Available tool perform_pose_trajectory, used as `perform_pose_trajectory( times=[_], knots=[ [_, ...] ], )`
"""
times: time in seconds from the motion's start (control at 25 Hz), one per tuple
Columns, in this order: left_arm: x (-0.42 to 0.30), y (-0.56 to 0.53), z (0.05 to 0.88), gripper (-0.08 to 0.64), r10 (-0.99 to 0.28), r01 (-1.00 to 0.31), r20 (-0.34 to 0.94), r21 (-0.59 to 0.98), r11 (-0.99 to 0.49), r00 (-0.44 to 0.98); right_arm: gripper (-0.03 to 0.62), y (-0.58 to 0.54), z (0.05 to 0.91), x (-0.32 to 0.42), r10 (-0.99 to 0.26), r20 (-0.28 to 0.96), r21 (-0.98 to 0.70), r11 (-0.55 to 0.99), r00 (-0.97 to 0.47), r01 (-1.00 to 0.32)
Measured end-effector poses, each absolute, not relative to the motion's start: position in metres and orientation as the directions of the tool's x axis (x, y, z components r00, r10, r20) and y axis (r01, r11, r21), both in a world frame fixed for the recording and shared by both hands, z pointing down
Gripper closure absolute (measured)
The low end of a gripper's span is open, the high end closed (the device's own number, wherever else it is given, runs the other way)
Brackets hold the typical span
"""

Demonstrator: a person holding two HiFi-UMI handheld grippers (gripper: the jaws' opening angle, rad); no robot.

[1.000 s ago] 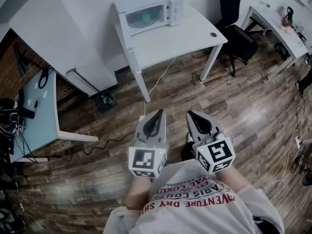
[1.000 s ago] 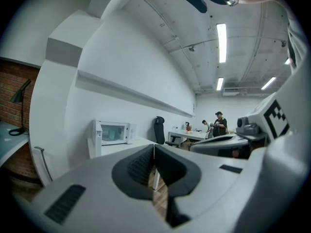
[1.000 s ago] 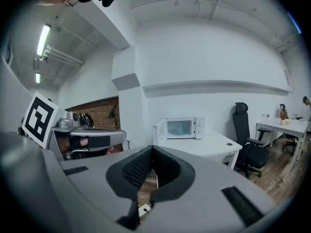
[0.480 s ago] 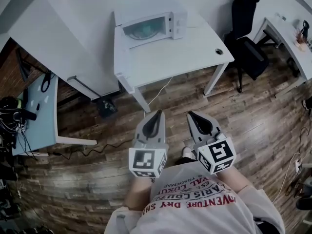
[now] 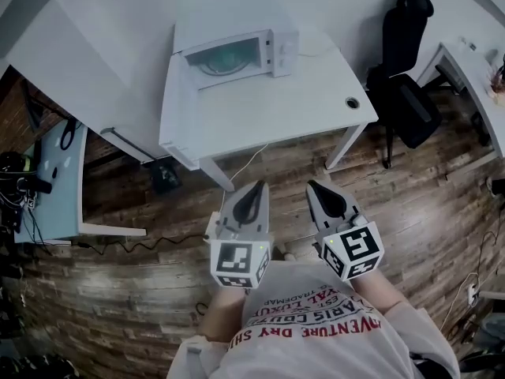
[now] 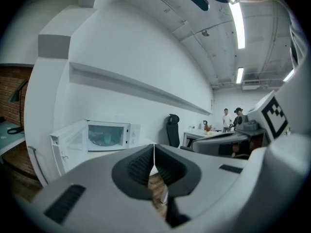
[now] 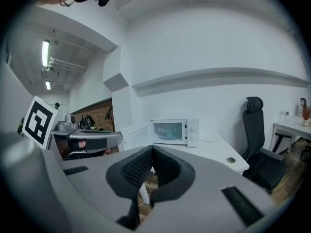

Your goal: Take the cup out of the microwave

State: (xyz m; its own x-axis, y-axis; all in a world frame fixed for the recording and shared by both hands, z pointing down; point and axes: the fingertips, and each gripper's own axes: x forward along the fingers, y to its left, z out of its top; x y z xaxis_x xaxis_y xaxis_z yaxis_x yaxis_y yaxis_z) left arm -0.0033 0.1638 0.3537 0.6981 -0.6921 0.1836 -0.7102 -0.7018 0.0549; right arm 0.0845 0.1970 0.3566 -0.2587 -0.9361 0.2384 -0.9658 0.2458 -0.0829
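A white microwave (image 5: 237, 52) stands at the back of a white table (image 5: 276, 109), its door (image 6: 67, 141) swung open to the left. Inside the lit cavity a pale cup shape (image 6: 106, 136) shows dimly; the microwave (image 7: 170, 131) also appears in the right gripper view. My left gripper (image 5: 254, 188) and right gripper (image 5: 313, 186) are held side by side over the wooden floor, well short of the table. Both are shut with nothing between the jaws, which meet in the left gripper (image 6: 154, 148) and right gripper (image 7: 152, 150) views.
A black office chair (image 5: 406, 61) stands right of the table, with a second white desk (image 5: 473, 65) beyond it. A glass-topped desk (image 5: 59, 172) sits at the left. Cables (image 5: 150, 231) lie on the floor. Two people (image 6: 231, 118) stand far off.
The table and microwave have drawn nearer and shifted left in the head view as both grippers travelled toward them. Both stay shut and empty.
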Motion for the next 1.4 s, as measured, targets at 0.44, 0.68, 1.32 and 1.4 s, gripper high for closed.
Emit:
perform_pose_trajectory(
  times=[0.44,0.68,1.32,1.4],
  knots=[
    [0.022,0.07,0.377,0.552,-0.708,-0.737,0.237,0.056,-0.673,0.665,0.588,0.105,0.37,0.126,-0.933,0.252,-0.088,0.243,-0.257,-0.966],
    [0.043,-0.005,0.383,0.552,-0.709,-0.739,0.235,0.074,-0.669,0.665,0.588,0.039,0.382,0.145,-0.92,0.293,-0.088,0.244,-0.26,-0.966],
    [0.067,-0.195,0.371,0.552,-0.732,-0.757,0.203,0.094,-0.646,0.65,0.588,-0.152,0.377,0.167,-0.9,0.326,-0.072,0.283,-0.291,-0.956],
    [0.065,-0.209,0.373,0.552,-0.742,-0.767,0.204,0.093,-0.635,0.639,0.588,-0.168,0.378,0.166,-0.898,0.325,-0.069,0.291,-0.298,-0.954]
  ],
)
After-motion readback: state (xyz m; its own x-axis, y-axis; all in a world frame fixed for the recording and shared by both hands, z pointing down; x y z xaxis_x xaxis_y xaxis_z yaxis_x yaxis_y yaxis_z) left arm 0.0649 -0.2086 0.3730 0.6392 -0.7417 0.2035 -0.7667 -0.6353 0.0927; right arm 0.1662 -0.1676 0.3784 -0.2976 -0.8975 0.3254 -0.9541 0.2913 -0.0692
